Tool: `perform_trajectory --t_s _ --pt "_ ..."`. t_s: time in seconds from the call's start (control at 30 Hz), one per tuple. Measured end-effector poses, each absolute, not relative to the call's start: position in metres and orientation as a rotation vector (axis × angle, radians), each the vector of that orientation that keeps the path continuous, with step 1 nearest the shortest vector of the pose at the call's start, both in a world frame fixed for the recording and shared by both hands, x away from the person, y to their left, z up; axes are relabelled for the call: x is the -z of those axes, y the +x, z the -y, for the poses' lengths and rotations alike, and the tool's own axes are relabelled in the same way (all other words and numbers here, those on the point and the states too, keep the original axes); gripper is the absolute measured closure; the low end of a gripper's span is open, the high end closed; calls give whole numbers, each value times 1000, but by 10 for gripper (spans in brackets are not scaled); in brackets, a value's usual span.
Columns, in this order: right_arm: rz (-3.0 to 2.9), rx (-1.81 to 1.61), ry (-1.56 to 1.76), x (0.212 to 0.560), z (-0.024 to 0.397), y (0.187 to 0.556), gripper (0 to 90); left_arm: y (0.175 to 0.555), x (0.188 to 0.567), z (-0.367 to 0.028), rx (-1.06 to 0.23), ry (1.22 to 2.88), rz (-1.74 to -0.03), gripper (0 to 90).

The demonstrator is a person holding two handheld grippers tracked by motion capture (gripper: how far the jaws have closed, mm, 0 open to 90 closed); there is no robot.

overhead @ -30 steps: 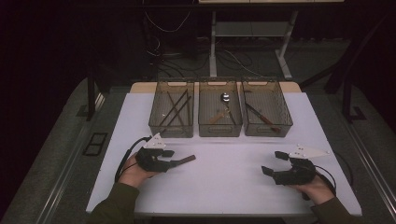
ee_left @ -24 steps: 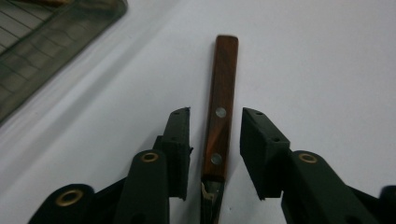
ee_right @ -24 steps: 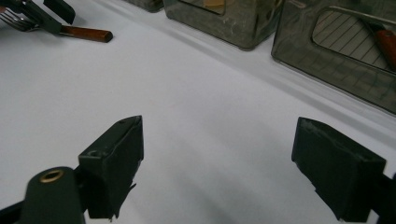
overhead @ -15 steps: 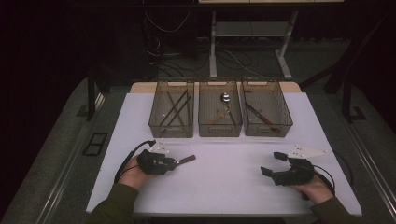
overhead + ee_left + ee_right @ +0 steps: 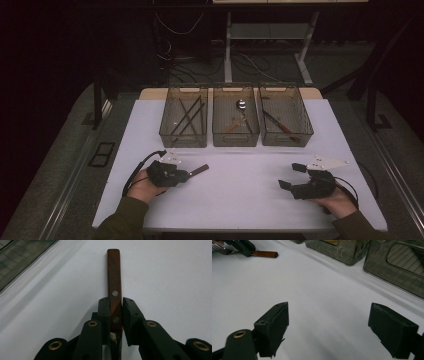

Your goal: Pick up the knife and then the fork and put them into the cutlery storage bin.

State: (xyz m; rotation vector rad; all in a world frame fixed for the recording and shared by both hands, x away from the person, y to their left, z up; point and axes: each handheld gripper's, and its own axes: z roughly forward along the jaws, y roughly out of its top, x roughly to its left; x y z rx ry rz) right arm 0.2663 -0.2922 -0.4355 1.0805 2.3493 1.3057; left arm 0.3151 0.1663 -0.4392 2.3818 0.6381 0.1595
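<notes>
Fork with riveted brown wooden handle point(image 5: 114, 285): we are pinching it in the just-closing left gripper point(image 5: 115, 302) for lifting, keeping the right gripper point(image 5: 328, 326) spread, empty.

bare table point(image 5: 240, 190) centre, bins point(image 5: 236, 122) blocking beyond

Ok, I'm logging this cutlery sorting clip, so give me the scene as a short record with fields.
surface: white table
bins: three clear bins in a row at the far edge
left gripper: jaws have just been closing, now shut on the fork by its wooden handle
fork in right gripper view: tines behind the jaws, handle sticking out
right gripper: open, nothing between the jaws
</notes>
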Motion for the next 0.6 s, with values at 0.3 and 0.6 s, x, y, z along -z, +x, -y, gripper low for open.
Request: perform_trajectory --t_s 0.3,0.6 --pt "-2371 -1359 1048 435 290 269 169 311 434 -160 -125 2369 -607 772" --pt "-2442 -1396 967 426 284 270 169 307 420 -157 -124 2316 -583 773"
